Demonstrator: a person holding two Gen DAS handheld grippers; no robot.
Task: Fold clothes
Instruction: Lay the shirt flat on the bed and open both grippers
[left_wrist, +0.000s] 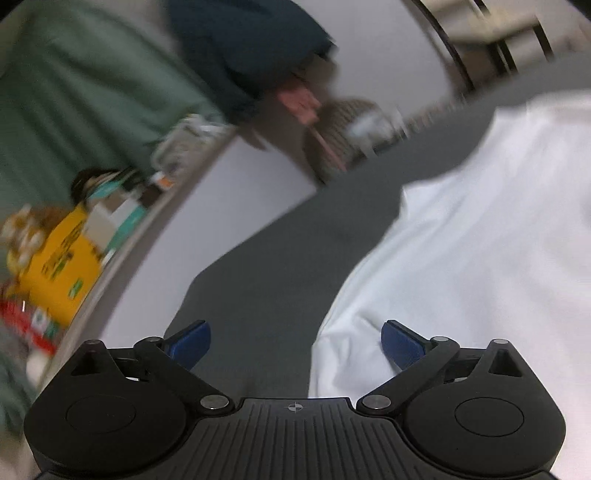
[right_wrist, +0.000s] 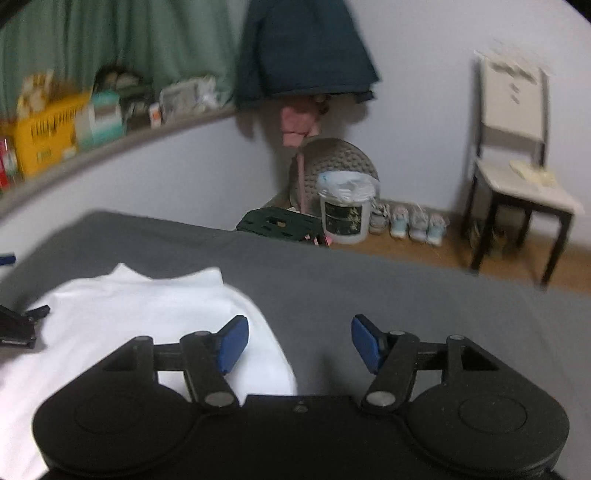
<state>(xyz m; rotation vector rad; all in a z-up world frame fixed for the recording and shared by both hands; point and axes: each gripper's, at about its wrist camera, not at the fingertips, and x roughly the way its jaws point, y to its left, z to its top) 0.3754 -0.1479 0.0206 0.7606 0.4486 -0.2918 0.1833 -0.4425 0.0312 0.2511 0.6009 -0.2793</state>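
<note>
I have both tools released and holding nothing. The left tool (left_wrist: 295, 341) straddles one edge of the white shirt (left_wrist: 461, 258), which lies spread on the grey bed (left_wrist: 266, 277); the right tool (right_wrist: 299, 343) hangs over the shirt's other edge (right_wrist: 147, 314). I can't tell whether the shirt lies flat or already has a fold in it, so this fits either reaching for an edge or having just let one go. Any further grip needs a single clean edge between the fingers.
</note>
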